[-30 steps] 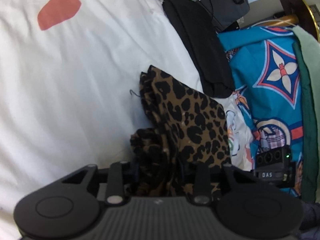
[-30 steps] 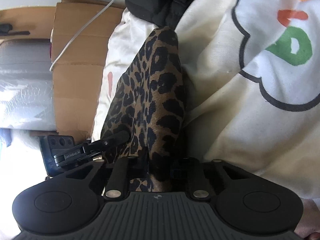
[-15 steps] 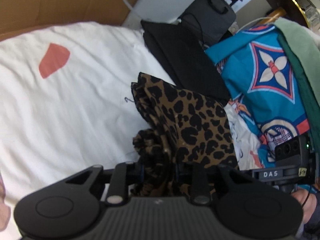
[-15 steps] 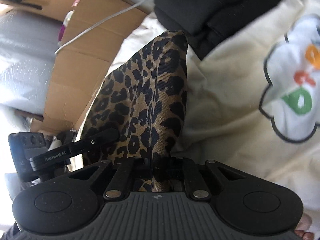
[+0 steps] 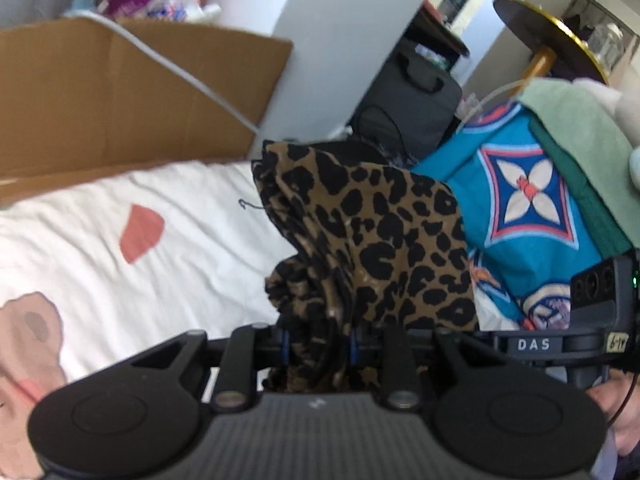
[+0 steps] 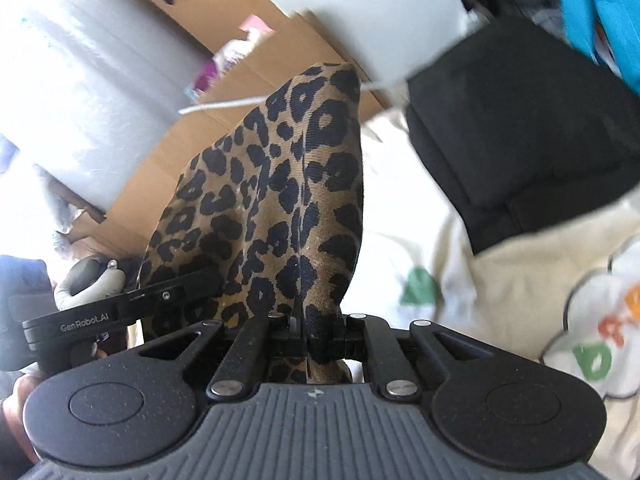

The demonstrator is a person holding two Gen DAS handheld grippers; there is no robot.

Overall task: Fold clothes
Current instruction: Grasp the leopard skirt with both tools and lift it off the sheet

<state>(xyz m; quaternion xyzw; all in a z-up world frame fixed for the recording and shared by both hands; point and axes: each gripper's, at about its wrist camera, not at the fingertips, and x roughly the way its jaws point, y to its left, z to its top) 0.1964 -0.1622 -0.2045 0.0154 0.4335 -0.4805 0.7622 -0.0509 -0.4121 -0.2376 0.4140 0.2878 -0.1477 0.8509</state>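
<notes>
A leopard-print garment [image 5: 372,240] hangs bunched in the air above the white bed sheet [image 5: 140,280]. My left gripper [image 5: 318,346] is shut on its gathered lower edge. In the right wrist view the same leopard-print garment [image 6: 280,208] rises in a tall fold, and my right gripper [image 6: 316,334] is shut on its bottom edge. The other gripper's black body shows at the right edge of the left wrist view and at the left edge of the right wrist view.
A turquoise patterned garment [image 5: 524,208] and a green cloth [image 5: 576,128] lie piled at right. A folded black garment [image 6: 516,128] rests on the cream printed bedding [image 6: 540,280]. A cardboard box [image 5: 120,96] and a white cable [image 5: 180,76] stand behind the bed.
Both grippers have lifted the leopard-print garment off the sheet and tilted upward, so the box, wall and room beyond now show. Both stay shut on it.
</notes>
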